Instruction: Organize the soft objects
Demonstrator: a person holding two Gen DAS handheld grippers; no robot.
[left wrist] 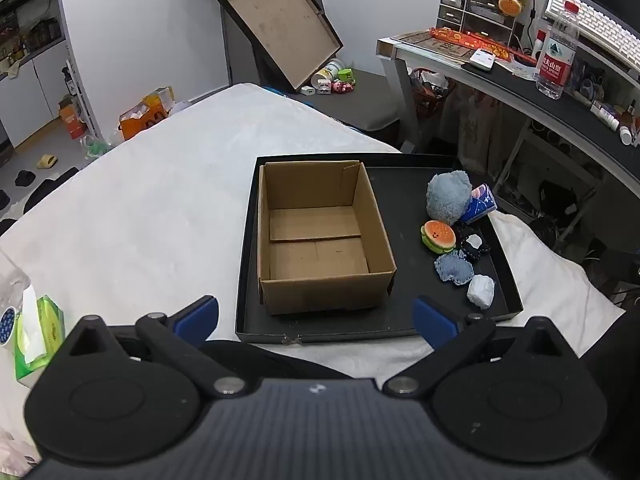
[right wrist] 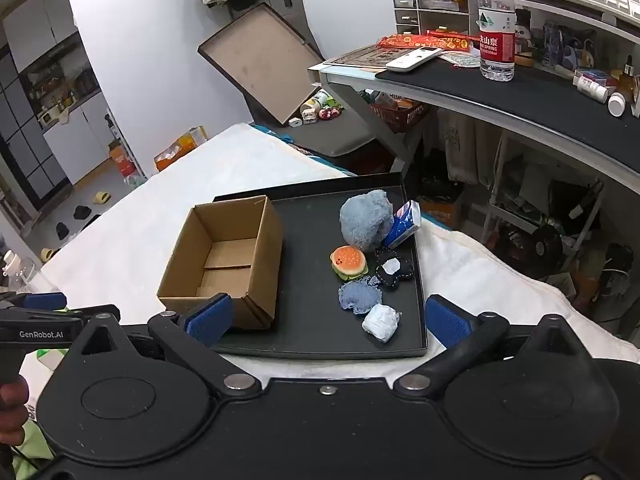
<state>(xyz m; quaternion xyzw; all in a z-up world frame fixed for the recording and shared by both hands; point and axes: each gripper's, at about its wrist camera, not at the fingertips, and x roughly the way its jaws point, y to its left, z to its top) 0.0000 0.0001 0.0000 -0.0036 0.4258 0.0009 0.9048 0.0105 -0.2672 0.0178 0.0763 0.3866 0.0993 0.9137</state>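
Note:
An empty cardboard box [left wrist: 320, 236] [right wrist: 228, 256] stands on the left of a black tray [left wrist: 404, 312] [right wrist: 312, 332] on a white-covered bed. To its right on the tray lie a fluffy blue plush [left wrist: 448, 196] [right wrist: 366, 220], a blue tissue pack [left wrist: 480, 204] [right wrist: 404, 224], a burger toy [left wrist: 438, 236] [right wrist: 348, 262], a black soft piece [left wrist: 474, 244] [right wrist: 394, 270], a blue knit piece [left wrist: 454, 268] [right wrist: 358, 296] and a white wad [left wrist: 480, 290] [right wrist: 380, 322]. My left gripper [left wrist: 316, 318] is open and empty, in front of the tray. My right gripper [right wrist: 328, 318] is open and empty, near the tray's front edge.
A green tissue pack [left wrist: 38, 336] lies at the bed's left. A desk [left wrist: 520, 80] [right wrist: 500, 88] with a water bottle [left wrist: 558, 52] [right wrist: 496, 20] stands to the right. A tilted box lid [left wrist: 280, 24] [right wrist: 260, 60] leans at the back. The left gripper shows in the right wrist view [right wrist: 40, 300].

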